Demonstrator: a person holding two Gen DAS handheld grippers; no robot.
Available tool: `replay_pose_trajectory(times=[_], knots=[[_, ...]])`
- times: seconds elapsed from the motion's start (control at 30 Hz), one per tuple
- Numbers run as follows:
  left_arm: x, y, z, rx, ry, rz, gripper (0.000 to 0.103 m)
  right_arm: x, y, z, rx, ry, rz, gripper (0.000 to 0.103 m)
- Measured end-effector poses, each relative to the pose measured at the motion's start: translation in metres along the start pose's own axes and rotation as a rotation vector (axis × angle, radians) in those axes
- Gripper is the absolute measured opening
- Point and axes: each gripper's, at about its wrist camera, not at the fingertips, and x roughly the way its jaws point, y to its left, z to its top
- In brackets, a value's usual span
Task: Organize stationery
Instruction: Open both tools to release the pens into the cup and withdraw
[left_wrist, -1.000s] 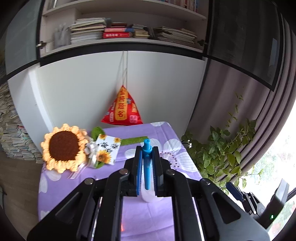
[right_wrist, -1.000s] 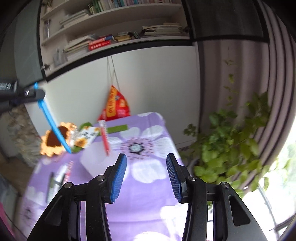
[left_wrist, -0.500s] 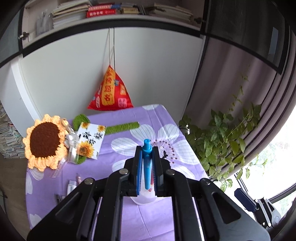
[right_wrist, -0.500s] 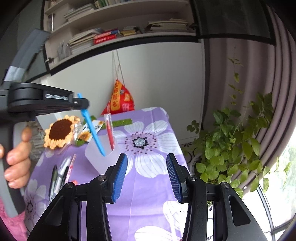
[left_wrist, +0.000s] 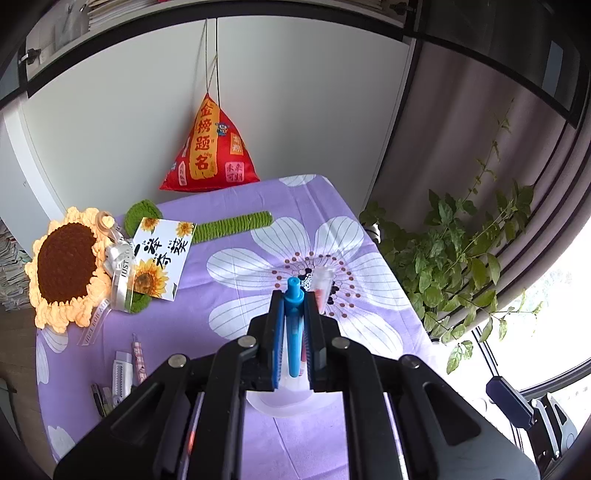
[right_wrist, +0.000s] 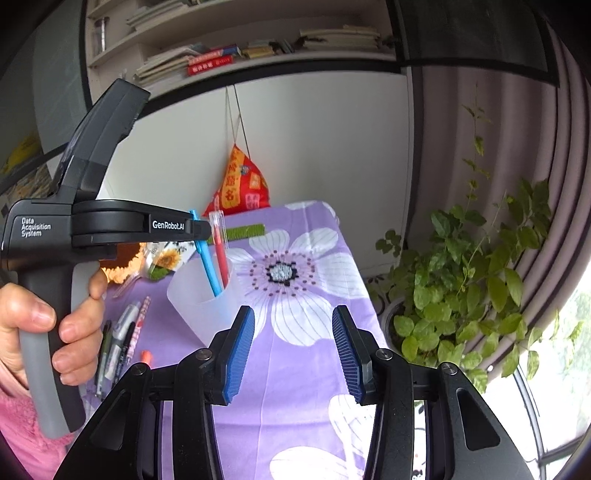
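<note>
Left gripper (right_wrist: 201, 230) clamped on blue pen (right_wrist: 208, 262), tip already inside the translucent cup (right_wrist: 201, 306) beside the red pen (right_wrist: 221, 254); right gripper (right_wrist: 293, 354) parted, empty, near the cup. Risk if released askew: catching the rim, tipping the light cup, or jostling the red pen out. More pens (right_wrist: 123, 336) lying loose on the purple cloth (right_wrist: 306, 369).

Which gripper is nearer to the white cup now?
Left. The left gripper is above the white cup, holding the blue pen whose tip is inside it. The right gripper is open, apart from it.
</note>
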Motion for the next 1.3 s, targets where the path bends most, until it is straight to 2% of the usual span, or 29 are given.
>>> replay_pose_trajectory(times=[0.23, 0.3, 0.37, 0.43, 0.6, 0.7, 0.8, 0.87, 1.03, 1.3], knots=[[0.004, -0.001, -0.003, 0.018, 0.025, -0.015, 0.009, 0.003, 0.0, -0.002, 0.001, 0.015, -0.001, 0.045], [0.0, -0.001, -0.004, 0.023, 0.028, -0.023, 0.015, 0.002, 0.001, -0.002, -0.003, 0.015, 0.001, 0.045], [-0.008, 0.001, -0.004, 0.021, 0.012, -0.025, 0.04, 0.003, 0.002, -0.002, -0.003, 0.019, 0.005, 0.045], [-0.021, 0.005, -0.005, 0.017, -0.026, -0.019, 0.047, 0.002, 0.003, -0.001, -0.002, 0.021, 0.009, 0.045], [-0.063, 0.032, -0.013, -0.018, -0.109, -0.006, 0.049, -0.002, 0.01, 0.0, -0.015, 0.014, 0.023, 0.045], [-0.082, 0.061, -0.025, -0.077, -0.134, 0.035, 0.052, -0.007, 0.018, 0.002, -0.029, 0.009, 0.045, 0.045], [-0.093, 0.094, -0.043, -0.14, -0.145, 0.107, 0.052, -0.011, 0.032, 0.001, -0.062, 0.007, 0.076, 0.045], [-0.096, 0.117, -0.058, -0.193, -0.138, 0.149, 0.051, -0.012, 0.043, 0.0, -0.088, 0.008, 0.101, 0.045], [-0.087, 0.156, -0.091, -0.264, -0.074, 0.193, 0.05, -0.007, 0.078, -0.006, -0.16, 0.033, 0.146, 0.045], [-0.072, 0.191, -0.119, -0.335, -0.017, 0.192, 0.045, 0.003, 0.103, -0.01, -0.191, 0.072, 0.134, 0.045]])
